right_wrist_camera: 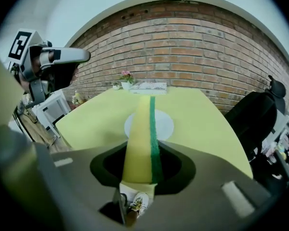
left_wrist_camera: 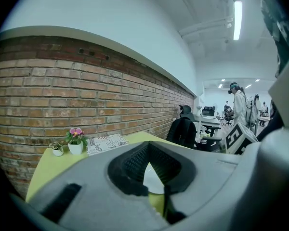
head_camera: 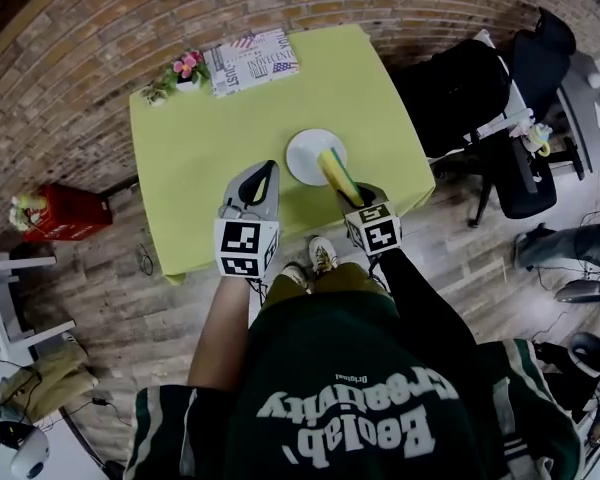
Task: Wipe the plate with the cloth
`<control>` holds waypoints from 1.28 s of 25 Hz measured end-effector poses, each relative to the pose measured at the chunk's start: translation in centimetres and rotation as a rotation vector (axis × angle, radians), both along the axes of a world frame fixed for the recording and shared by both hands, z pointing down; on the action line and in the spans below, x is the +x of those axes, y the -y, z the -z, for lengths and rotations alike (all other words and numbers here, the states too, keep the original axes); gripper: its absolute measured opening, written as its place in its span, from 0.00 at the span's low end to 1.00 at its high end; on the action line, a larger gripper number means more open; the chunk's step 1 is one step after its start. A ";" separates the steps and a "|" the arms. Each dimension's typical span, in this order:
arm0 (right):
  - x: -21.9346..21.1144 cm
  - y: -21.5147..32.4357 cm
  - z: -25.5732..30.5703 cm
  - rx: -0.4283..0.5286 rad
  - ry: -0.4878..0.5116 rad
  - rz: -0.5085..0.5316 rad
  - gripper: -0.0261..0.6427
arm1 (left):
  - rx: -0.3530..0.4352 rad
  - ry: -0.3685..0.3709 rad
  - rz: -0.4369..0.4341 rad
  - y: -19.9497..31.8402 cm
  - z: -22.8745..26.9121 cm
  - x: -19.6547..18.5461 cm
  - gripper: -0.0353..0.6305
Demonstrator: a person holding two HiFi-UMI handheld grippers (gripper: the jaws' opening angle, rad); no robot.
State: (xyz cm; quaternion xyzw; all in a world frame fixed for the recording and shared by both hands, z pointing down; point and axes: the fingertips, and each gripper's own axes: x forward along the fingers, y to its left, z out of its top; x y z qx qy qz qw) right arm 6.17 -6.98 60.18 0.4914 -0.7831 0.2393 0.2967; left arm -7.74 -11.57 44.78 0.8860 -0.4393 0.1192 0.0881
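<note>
Plate point(head_camera: 302, 155) lies flat on the yellow-green table point(head_camera: 180, 138), toward my edge. It looks rigid, slick and likely breakable, so I'd press lightly and steady its rim. My right gripper point(right_wrist_camera: 142, 163) is clamped on the cloth point(right_wrist_camera: 143, 138), a soft yellow-and-green sponge reaching over the plate. My left gripper point(head_camera: 263, 178) is pinched closed on nothing. A magazine point(head_camera: 252, 61) and flower pot point(head_camera: 188, 70) stand well clear.

This is an open-plan office. A long brick wall point(head_camera: 100, 58) runs down one side above a wood-plank floor point(head_camera: 130, 318). Black swivel chairs point(head_camera: 450, 93) sit by white desks point(left_wrist_camera: 214, 121), strip lights point(left_wrist_camera: 238, 18) glow on a white ceiling, and people point(left_wrist_camera: 240, 105) stand among the workstations further back.
</note>
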 end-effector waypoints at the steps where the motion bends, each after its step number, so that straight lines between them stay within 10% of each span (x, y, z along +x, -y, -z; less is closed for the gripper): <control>1: -1.0 -0.3 0.0 -0.002 0.001 0.020 0.25 | 0.001 0.001 0.001 -0.3 0.1 -0.3 0.06; 15: -4.8 -3.3 -3.1 -0.095 -0.014 0.015 0.25 | 0.002 0.014 0.009 -3.5 -0.2 -3.8 0.06; 32: 3.1 -2.7 -4.3 -0.114 -0.102 -0.157 0.25 | 0.001 0.013 -0.053 -1.9 -0.2 -1.1 0.06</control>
